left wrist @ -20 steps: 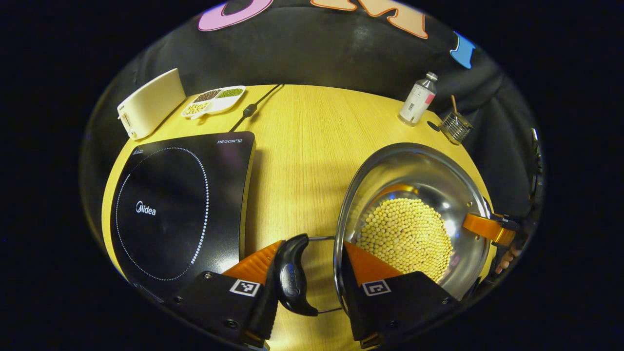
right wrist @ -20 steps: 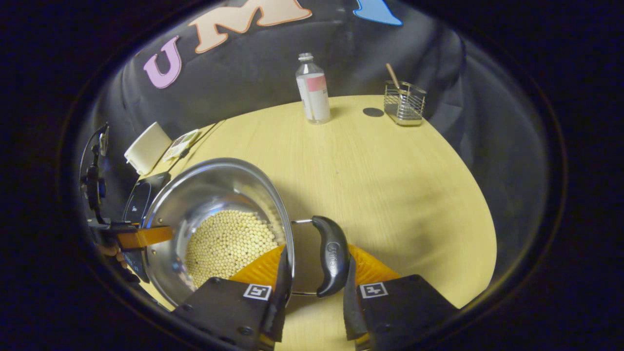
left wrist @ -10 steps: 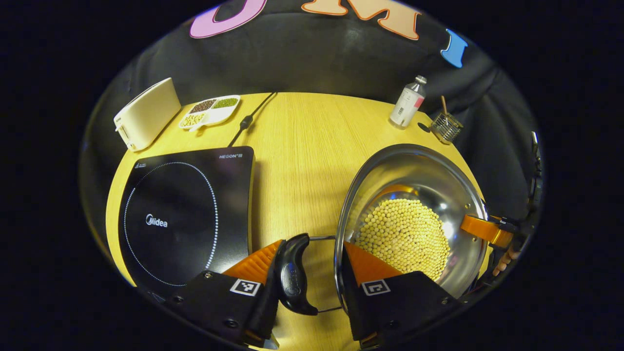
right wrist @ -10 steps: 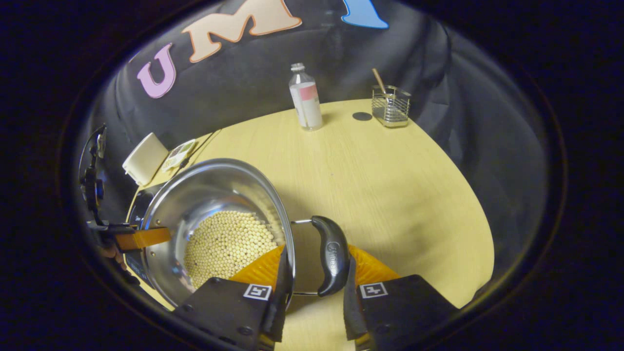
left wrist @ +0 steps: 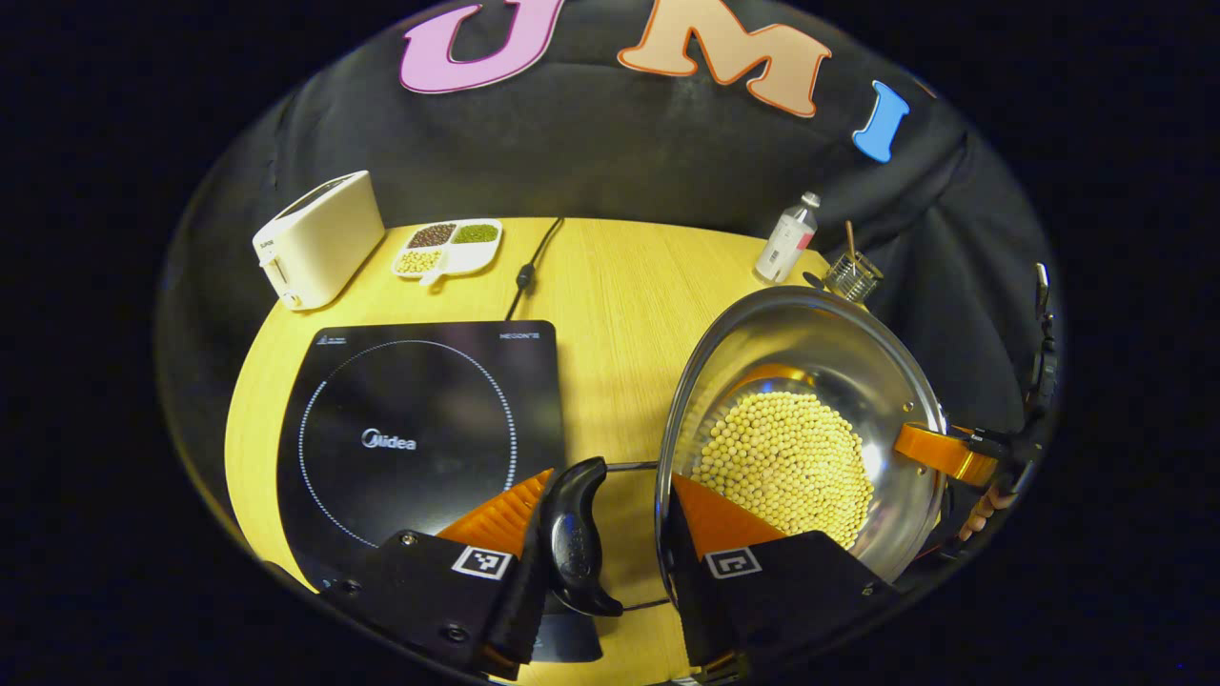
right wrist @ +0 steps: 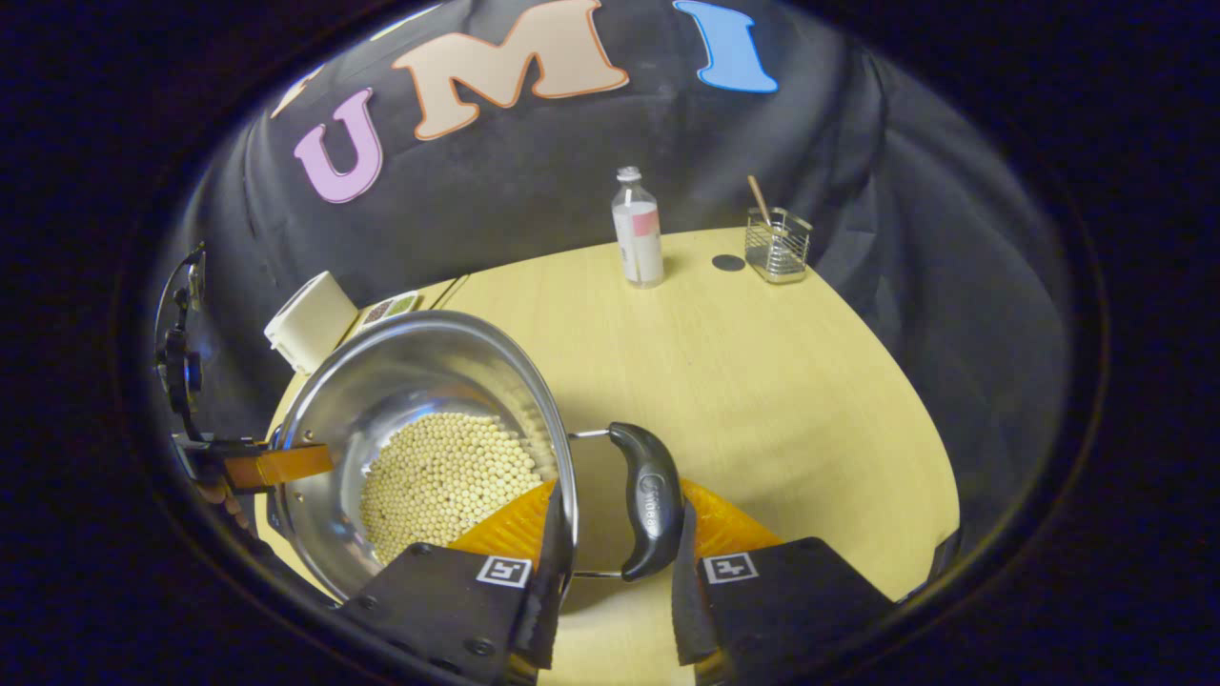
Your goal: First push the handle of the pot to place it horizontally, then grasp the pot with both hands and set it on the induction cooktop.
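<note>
1. Two grippers hold one steel pot [left wrist: 810, 419] between them, one at each side handle.
2. Left gripper [left wrist: 610, 562]: its fingers bracket the pot's left handle [left wrist: 572, 538] and the rim beside it, one finger outside the black grip, the other inside the pot wall. Fingers are closed on that handle.
3. Right gripper [right wrist: 615, 562]: the same hold on the right handle [right wrist: 646, 500], one finger inside the rim, the other against the outer face of the grip. Closed on the handle.
4. Pot contents: a bed of pale round beans [right wrist: 443, 481] covers the bottom.
5. Pot position: it sits high in both views with the desk [right wrist: 762, 381] seen beneath the handle wires, to the right of the induction cooktop [left wrist: 419, 438]. Whether its base touches the desk cannot be told.
6. Cooktop: lies flat near the desk's left edge, its cord [left wrist: 529, 267] running to the back edge.
7. Back-left corner: a cream toaster [left wrist: 319, 238] and a divided dish of grains [left wrist: 448, 246] beside it.
8. Back-right corner: a clear bottle [right wrist: 639, 229] and a wire basket [right wrist: 779, 246] holding a stick.
</note>
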A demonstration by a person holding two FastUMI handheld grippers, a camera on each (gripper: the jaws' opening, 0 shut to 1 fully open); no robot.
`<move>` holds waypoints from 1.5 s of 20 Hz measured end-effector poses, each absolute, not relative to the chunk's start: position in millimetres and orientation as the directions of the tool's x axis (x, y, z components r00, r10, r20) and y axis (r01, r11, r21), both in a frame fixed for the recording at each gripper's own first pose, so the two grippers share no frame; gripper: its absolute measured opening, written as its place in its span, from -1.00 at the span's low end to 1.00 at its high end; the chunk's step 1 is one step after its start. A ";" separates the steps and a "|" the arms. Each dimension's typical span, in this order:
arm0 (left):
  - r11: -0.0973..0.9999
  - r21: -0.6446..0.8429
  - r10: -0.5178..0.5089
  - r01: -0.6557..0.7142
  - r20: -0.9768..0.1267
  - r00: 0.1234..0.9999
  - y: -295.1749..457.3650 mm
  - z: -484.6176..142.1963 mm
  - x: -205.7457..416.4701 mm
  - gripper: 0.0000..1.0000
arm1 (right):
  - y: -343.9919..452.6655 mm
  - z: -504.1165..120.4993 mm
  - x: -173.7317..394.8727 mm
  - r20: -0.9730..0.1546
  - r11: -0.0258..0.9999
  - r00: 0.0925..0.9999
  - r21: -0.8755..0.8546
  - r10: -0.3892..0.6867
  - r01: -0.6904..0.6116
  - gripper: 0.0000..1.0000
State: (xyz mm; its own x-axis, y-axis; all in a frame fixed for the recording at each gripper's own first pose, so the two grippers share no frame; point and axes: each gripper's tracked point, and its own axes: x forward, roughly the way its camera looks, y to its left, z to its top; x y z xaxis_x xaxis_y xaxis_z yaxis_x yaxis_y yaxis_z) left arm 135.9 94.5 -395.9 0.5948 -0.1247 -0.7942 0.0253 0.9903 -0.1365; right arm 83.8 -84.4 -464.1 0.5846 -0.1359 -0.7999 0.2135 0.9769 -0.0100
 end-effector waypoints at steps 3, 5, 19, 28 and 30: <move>0.987 -0.157 -0.134 0.016 -0.783 0.607 123.2 -384.8 126.0 0.22 | -52.1 -451.4 82.9 -0.791 0.978 0.594 -0.021 -0.143 0.207 0.01; 0.986 -0.163 -0.140 0.019 -0.778 0.612 144.9 -379.1 122.6 0.22 | -26.4 -446.7 82.5 -0.786 0.978 0.601 -0.027 -0.148 0.205 0.01; 0.994 -0.089 -0.032 -0.066 -0.799 0.601 284.6 -370.3 110.3 0.19 | 116.9 -481.6 118.1 -0.828 0.988 0.561 0.062 -0.027 0.138 0.01; 0.997 -0.067 -0.039 -0.030 -0.825 0.564 343.3 -392.2 129.4 0.18 | 171.6 -522.7 134.1 -0.860 0.977 0.509 0.068 -0.045 0.201 -0.10; 0.996 -0.086 -0.078 0.013 -0.825 0.559 348.7 -400.7 141.1 0.17 | 175.7 -528.3 134.3 -0.863 0.970 0.499 0.050 -0.078 0.238 -0.03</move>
